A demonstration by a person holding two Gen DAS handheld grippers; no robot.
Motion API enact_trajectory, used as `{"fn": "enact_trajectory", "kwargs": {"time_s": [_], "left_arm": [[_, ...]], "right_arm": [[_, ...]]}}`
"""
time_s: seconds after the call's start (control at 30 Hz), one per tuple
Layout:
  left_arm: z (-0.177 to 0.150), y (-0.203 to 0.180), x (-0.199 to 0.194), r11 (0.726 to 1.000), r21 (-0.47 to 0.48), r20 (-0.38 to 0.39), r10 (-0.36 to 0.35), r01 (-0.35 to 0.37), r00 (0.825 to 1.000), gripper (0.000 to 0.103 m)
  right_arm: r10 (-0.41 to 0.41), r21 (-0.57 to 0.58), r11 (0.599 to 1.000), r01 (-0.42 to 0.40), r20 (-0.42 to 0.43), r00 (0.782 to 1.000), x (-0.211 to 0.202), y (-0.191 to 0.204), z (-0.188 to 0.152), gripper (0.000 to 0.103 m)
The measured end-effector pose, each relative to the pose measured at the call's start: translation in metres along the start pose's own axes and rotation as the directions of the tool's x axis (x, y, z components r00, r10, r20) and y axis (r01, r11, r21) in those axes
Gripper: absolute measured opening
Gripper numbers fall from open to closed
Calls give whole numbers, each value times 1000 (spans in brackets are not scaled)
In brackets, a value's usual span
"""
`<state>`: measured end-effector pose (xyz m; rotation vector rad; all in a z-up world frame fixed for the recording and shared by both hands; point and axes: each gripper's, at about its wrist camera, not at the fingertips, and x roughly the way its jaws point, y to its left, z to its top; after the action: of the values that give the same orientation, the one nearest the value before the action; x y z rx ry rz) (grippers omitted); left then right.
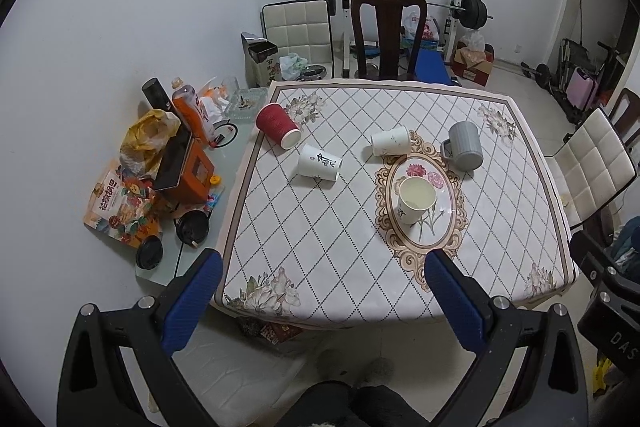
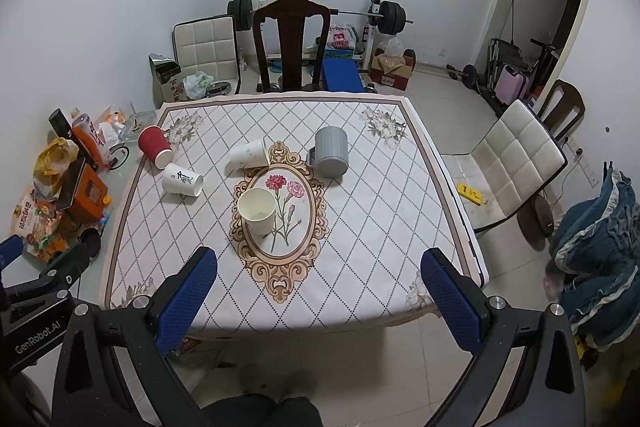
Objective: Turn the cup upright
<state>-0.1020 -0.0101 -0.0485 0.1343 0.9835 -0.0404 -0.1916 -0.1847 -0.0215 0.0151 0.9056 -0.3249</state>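
On the patterned table point(image 1: 320, 235) a white paper cup point(image 1: 416, 199) stands upright on the oval flower motif; it also shows in the right wrist view point(image 2: 258, 211). A red cup point(image 1: 278, 126) point(image 2: 155, 147), a white printed cup point(image 1: 319, 163) point(image 2: 182, 179) and another white cup point(image 1: 390, 141) point(image 2: 248, 153) lie on their sides. A grey mug point(image 1: 464, 145) point(image 2: 331, 151) stands mouth down. My left gripper point(image 1: 324, 267) and right gripper point(image 2: 320, 265) are both open and empty, held above the table's near edge.
A cluttered glass side table point(image 1: 188, 267) with bottles, bags and boxes stands left of the table. A dark wooden chair point(image 1: 388, 31) is at the far side, a white chair point(image 2: 516, 163) at the right. Weight equipment point(image 2: 380, 15) lines the back wall.
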Motion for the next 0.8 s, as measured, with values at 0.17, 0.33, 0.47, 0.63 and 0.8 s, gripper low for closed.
{"fn": "enact_trajectory", "kwargs": {"time_s": [0.17, 0.33, 0.47, 0.63, 0.8], "left_arm": [[2, 0, -1, 1000, -3, 6, -1, 1, 1000, 103], [4, -2, -2, 1000, -3, 9, 4, -4, 1000, 103], [4, -2, -2, 1000, -2, 10, 6, -5, 1000, 103], [5, -2, -2, 1000, -5, 10, 4, -4, 1000, 103], [5, -2, -2, 1000, -4, 8, 3, -3, 1000, 103]], "right_arm": [[3, -1, 1000, -3, 1, 1000, 0, 1, 1, 103], [4, 0, 1000, -4, 2, 1000, 1, 0, 2, 103], [4, -2, 1000, -4, 1, 1000, 1, -1, 1, 103], [5, -3, 1000, -5, -2, 1000, 1, 0, 2, 103], [4, -4, 1000, -4, -3, 1000, 2, 0, 2, 103]]}}
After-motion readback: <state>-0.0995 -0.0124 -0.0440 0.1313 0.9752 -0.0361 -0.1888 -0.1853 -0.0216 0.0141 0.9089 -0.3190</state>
